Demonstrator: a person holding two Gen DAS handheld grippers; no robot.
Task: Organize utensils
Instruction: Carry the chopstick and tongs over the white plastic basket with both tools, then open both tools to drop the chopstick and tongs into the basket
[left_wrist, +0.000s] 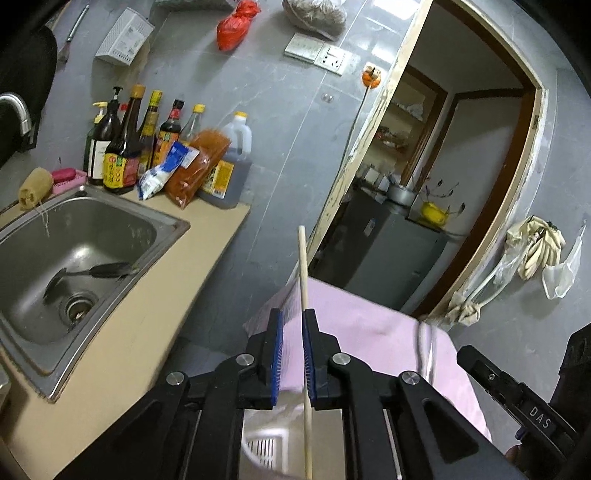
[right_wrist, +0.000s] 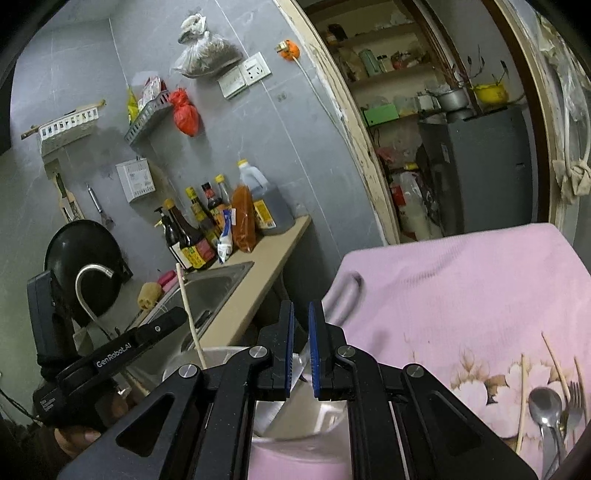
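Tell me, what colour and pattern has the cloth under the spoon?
Pink cloth, with pale flowers printed near the spoon; the right wrist view shows it best.

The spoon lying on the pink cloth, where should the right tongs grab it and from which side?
Grip the spoon low on its handle, just behind the bowl, coming from above with the fingers either side of it. The bowl is wide and rounded, and a fork lies close on its right, so approach from the left.

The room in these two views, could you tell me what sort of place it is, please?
Most likely a small home kitchen: a steel sink set in a beige counter, a row of sauce bottles against the tiled wall, and a wok hanging behind the tap.
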